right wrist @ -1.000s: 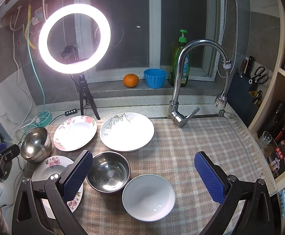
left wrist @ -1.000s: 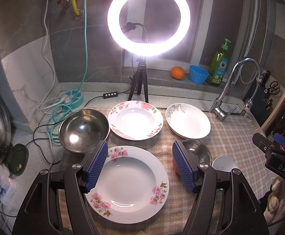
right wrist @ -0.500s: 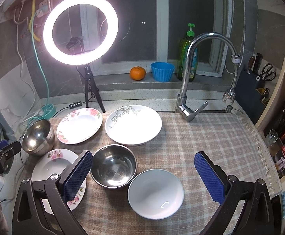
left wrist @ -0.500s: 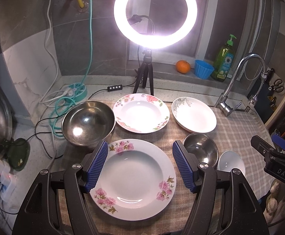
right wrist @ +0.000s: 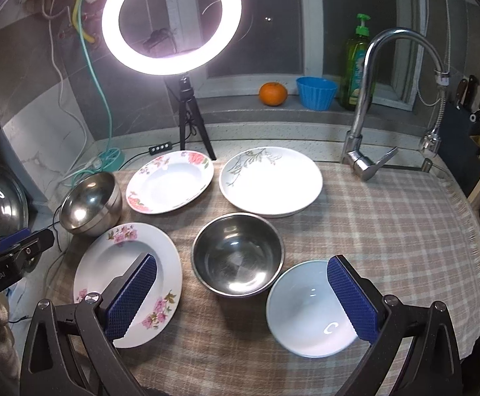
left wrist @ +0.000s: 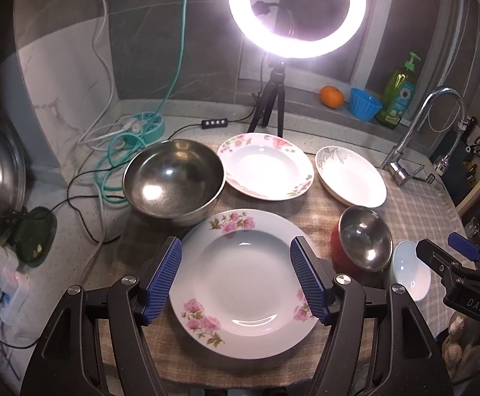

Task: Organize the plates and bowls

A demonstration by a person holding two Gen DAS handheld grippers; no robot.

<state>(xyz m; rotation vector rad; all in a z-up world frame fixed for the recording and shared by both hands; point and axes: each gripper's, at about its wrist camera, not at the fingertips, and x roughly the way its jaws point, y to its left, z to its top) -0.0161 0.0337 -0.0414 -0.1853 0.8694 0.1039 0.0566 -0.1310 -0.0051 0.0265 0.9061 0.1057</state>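
Hovering with wide-open, empty jaws, the left gripper (left wrist: 235,279) frames the pink-flowered plate (left wrist: 245,282) at lower centre, probably to grasp it, while the right gripper (right wrist: 241,295), equally open, waits above the steel bowl (right wrist: 237,254).

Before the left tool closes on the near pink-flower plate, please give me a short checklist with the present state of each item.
1. Left tool open: ok, pads stand apart, nothing between them.
2. Pink-flower plate lined up with it: ok, it lies between and beyond the pads.
3. Plate free of neighbours: ok, the large steel bowl and the small steel bowl are beside it, not on it.
4. Pad contact with the rim: cannot tell.
5. Right tool out of the way: ok, open, above the small steel bowl and white bowl.
6. Plate is empty: ok.
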